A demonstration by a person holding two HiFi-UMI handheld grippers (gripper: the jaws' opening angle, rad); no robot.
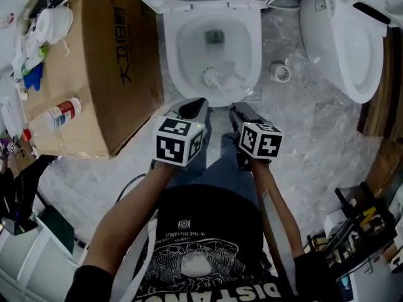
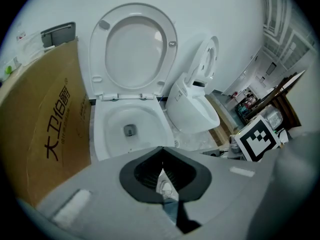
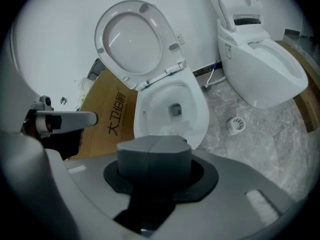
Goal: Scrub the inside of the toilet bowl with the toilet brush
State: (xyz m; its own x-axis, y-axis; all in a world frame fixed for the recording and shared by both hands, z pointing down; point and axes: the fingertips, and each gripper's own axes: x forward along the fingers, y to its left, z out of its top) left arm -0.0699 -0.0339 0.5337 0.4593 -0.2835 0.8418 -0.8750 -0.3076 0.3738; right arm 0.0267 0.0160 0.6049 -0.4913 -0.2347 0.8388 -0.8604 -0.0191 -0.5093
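A white toilet bowl (image 1: 171, 49) stands open just ahead, its seat and lid raised. Inside it, the white head of the toilet brush (image 1: 213, 76) rests low on the near wall, and its handle slants back to my right gripper (image 1: 239, 113). That gripper is shut, apparently on the handle's end; in the right gripper view (image 3: 152, 144) the closed jaws hide the brush. My left gripper (image 1: 192, 107) hovers beside it at the bowl's near rim, shut with nothing held (image 2: 160, 156). The bowl (image 2: 102, 134) shows water and a drain.
A large cardboard box (image 1: 113, 61) stands tight against the toilet's left side, with a bottle (image 1: 58, 114) and clutter beyond it. A second white toilet (image 1: 343, 36) sits at the right. A small round white fitting (image 1: 280, 72) lies on the marble floor between them.
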